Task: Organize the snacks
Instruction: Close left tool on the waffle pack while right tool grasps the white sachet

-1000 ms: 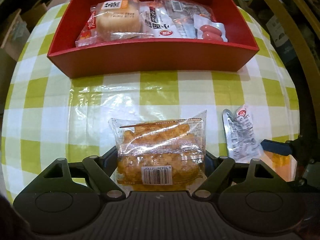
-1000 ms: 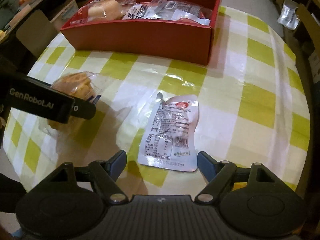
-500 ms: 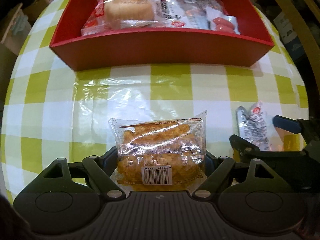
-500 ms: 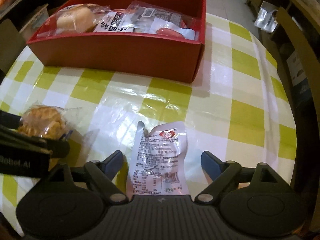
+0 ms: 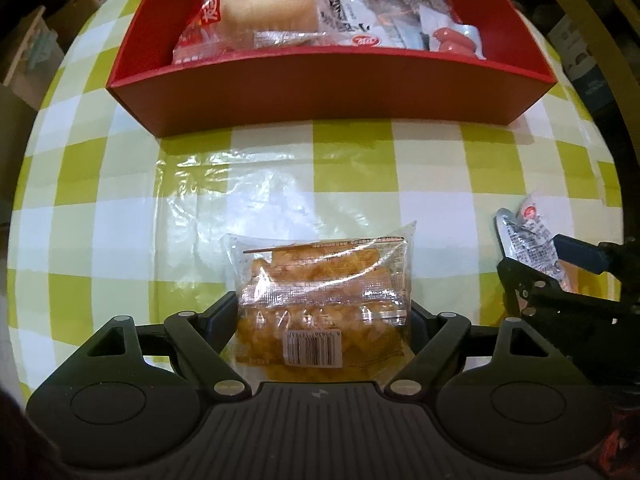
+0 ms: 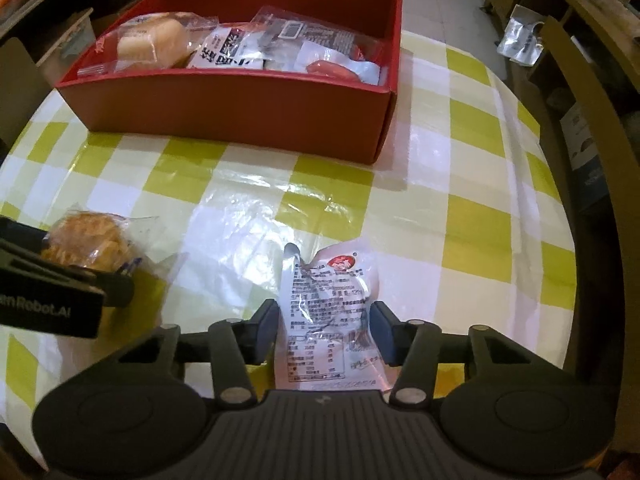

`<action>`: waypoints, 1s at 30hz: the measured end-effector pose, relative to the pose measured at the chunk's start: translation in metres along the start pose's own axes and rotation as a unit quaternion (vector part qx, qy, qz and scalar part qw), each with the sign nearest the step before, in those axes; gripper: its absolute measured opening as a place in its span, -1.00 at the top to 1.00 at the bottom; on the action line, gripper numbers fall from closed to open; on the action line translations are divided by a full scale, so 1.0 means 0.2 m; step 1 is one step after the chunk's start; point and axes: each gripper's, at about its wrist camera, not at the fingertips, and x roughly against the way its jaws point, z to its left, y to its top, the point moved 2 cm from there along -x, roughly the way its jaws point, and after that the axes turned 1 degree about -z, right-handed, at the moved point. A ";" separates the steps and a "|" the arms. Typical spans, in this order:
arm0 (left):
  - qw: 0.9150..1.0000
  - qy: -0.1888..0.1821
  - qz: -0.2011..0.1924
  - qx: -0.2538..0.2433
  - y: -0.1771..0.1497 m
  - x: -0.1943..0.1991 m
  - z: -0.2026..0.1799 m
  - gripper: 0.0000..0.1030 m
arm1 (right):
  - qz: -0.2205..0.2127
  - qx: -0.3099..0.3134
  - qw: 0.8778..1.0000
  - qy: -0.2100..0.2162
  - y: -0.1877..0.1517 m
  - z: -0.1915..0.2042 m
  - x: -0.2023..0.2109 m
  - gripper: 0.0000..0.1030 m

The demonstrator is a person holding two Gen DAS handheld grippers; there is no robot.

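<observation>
A clear bag of orange fried snacks (image 5: 324, 280) sits between my left gripper's (image 5: 322, 312) fingers, which are shut on its sides just above the checked tablecloth. From the right wrist view the same bag (image 6: 88, 244) shows at the left, held in the left gripper (image 6: 80, 276). My right gripper (image 6: 324, 332) points steeply down over a white printed pouch (image 6: 328, 300). Its jaws are closing, and the blue pads touch both edges of the crumpled pouch. The red box (image 5: 328, 96) stands behind, at the far side of the table.
Inside the red box (image 6: 240, 108) lie a wrapped bun (image 5: 264, 8), a white noodle-type packet and a sausage packet (image 5: 456, 38). The green and white checked cloth (image 6: 472, 216) lies between the box and the grippers. A curved wooden chair back (image 6: 580, 120) rises at the right.
My right gripper came in over the white pouch and its wide jaws closed in onto the pouch's sides. The left gripper kept its grip on the orange snack bag.
</observation>
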 end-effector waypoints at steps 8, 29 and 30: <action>1.000 -0.001 -0.008 -0.006 0.01 0.05 0.01 -0.65 | -0.022 -0.021 1.000 0.009 0.01 -0.01 0.09 -0.01; 0.999 0.010 -0.039 -0.005 0.01 0.14 -0.01 -0.64 | -0.075 -0.037 0.996 0.032 0.08 0.01 0.24 -0.01; 0.999 0.011 -0.040 -0.006 0.01 0.14 -0.01 -0.64 | -0.077 -0.037 0.996 0.030 0.09 0.01 0.25 -0.01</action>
